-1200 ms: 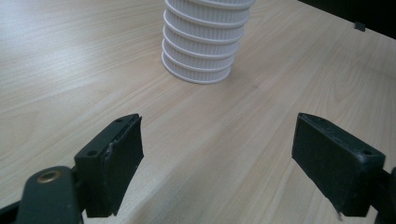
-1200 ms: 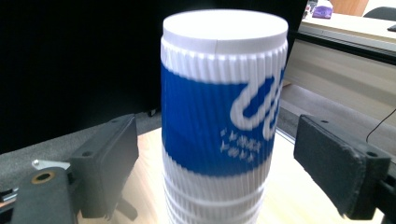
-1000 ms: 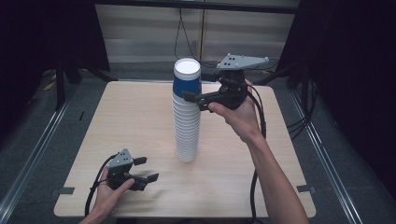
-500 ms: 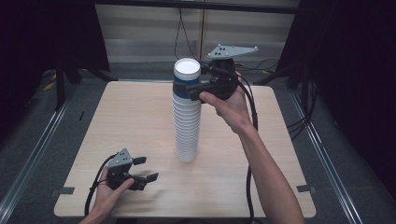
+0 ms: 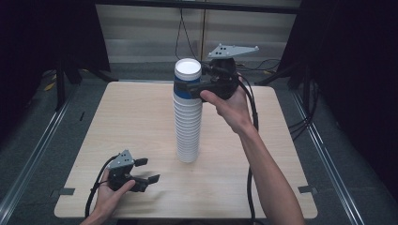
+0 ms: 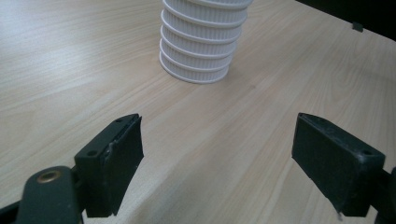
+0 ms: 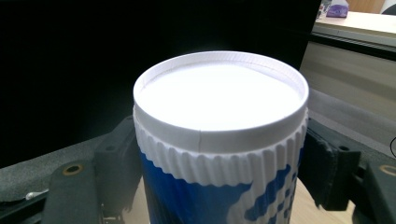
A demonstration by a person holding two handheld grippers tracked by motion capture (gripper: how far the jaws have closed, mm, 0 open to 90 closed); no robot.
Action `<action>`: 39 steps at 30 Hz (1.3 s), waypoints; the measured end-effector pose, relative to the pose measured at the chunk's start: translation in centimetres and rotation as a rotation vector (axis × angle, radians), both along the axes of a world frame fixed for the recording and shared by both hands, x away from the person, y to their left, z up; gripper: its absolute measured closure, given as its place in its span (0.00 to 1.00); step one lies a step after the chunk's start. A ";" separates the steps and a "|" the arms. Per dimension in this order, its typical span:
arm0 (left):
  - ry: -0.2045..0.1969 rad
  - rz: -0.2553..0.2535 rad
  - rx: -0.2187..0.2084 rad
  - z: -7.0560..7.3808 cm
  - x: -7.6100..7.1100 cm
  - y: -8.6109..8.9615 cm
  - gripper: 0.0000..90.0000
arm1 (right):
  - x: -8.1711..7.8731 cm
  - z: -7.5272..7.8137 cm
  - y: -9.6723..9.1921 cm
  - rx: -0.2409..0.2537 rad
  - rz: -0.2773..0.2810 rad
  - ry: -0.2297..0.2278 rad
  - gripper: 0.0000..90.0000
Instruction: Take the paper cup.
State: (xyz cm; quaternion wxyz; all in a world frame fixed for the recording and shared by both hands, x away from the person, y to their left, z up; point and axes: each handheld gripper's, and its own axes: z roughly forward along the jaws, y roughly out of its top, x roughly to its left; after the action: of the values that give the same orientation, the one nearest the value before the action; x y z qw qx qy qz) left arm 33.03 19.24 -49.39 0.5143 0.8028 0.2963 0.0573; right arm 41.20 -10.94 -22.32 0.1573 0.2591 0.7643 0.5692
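Observation:
A tall stack of upside-down white ribbed paper cups stands in the middle of the wooden table. The top cup has a blue and white pattern. My right gripper reaches in from the right at the top of the stack. Its jaws have just been closing and now press on both sides of the top cup. My left gripper rests low at the table's near left, open, with nothing between its jaws. In the left gripper view the base of the stack stands well ahead of the open left gripper.
Cables trail from both grippers across the table. Metal rails run along the floor beside the table, and dark curtains close off both sides. Bare tabletop lies all round the stack.
The right gripper has moved left onto the top of the stack, and its jaws have closed round the top cup. The left gripper has stayed put.

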 end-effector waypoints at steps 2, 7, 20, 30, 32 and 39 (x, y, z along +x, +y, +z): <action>-0.003 -0.001 -0.001 0.0 0.0 0.0 0.18 | 0.0 0.1 0.0 0.014 0.000 -0.008 0.28; 0.001 -0.004 -0.004 0.0 0.0 -0.1 0.18 | 0.0 0.3 -0.3 0.057 0.003 -0.032 0.28; 0.009 -0.008 -0.007 0.0 0.0 -0.1 0.18 | -0.3 1.3 -1.1 0.156 -0.016 -0.053 0.29; 0.016 -0.015 0.004 -0.2 0.1 -0.3 0.18 | -0.7 2.0 -1.2 0.178 -0.023 -0.110 0.29; 0.016 -0.018 0.005 -0.2 0.1 -0.3 0.18 | -0.7 2.2 -1.3 0.187 -0.029 -0.112 0.29; 0.018 -0.018 0.006 -0.2 0.1 -0.3 0.18 | -1.4 3.1 -1.5 0.220 -0.011 -0.136 0.29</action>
State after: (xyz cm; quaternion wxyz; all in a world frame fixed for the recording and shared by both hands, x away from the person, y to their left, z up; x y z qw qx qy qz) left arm 33.14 18.93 -49.64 0.5097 0.8075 0.2933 0.0464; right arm 39.84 -12.43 -19.26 0.1824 0.2396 0.6836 0.6649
